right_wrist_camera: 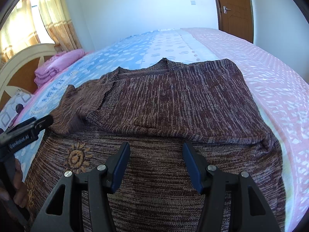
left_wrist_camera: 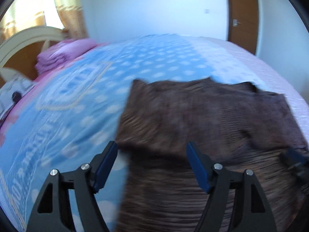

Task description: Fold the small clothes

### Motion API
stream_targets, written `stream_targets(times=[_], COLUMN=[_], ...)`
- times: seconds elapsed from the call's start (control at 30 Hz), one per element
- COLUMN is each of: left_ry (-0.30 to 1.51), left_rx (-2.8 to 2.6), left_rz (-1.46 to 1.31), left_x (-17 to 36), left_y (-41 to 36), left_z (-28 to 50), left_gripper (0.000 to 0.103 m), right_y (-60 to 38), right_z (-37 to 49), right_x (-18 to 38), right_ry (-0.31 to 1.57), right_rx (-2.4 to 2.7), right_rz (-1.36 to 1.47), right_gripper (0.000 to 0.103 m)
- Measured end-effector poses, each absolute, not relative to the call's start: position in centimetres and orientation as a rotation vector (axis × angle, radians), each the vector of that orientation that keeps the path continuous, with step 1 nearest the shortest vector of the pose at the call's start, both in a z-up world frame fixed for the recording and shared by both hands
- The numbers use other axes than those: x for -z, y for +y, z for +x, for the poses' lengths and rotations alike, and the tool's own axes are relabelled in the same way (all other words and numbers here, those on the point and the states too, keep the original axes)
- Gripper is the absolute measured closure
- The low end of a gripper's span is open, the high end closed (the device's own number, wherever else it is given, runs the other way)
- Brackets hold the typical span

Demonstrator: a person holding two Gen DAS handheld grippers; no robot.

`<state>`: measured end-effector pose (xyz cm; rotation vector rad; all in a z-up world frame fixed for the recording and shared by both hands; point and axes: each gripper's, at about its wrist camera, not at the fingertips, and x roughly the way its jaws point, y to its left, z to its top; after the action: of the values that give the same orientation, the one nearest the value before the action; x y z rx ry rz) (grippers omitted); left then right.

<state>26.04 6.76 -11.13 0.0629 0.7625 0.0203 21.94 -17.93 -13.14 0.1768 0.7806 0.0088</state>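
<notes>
Brown knitted sweater (right_wrist_camera: 173, 100) lies partly folded on the bed (right_wrist_camera: 270, 73).
Left gripper (left_wrist_camera: 152, 162) and right gripper (right_wrist_camera: 156, 164) hover above it, jaws apart, holding nothing.

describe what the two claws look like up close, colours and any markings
Both are matte black linkage frames with silver pivot screws and flat dark blue pads: the left claw and the right claw. In the right wrist view, the left one's body carries white lettering on its side. No cables or sleeves show.

Home bedroom: bed (right_wrist_camera: 251, 61), curtains (right_wrist_camera: 48, 19)
</notes>
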Motion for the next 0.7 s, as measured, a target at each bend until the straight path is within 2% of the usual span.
stream_targets(times=[0.13,0.23,0.53,0.6,0.63,0.7], left_ry=[0.831,0.842,0.814,0.812,0.81,0.809], left_rx=[-0.056,-0.03,-0.024,-0.023,-0.021,-0.019], left_rz=[-0.065,-0.151,-0.175,-0.174,-0.175,-0.18], left_x=[13.9,14.4,14.3,14.3,14.3,14.3], left_y=[9.3,10.4,10.0,10.0,10.1,10.2], left_z=[27.1,27.4,27.1,27.0,26.9,26.7], left_gripper=[0.027,0.024,0.023,0.023,0.023,0.022], right_y=[-17.2,-14.3,-8.4,-7.0,-6.5,-6.0], right_z=[23.0,26.1,35.4,35.5,35.5,35.6], right_x=[10.0,7.9,12.3,12.8,12.7,12.5], right_ry=[0.725,0.71,0.88,0.863,0.865,0.862], right_rx=[-0.106,-0.158,-0.144,-0.127,-0.129,-0.156], right_rz=[0.247,0.188,0.094,-0.004,-0.035,-0.034], right_gripper=[0.045,0.045,0.046,0.069,0.098,0.099])
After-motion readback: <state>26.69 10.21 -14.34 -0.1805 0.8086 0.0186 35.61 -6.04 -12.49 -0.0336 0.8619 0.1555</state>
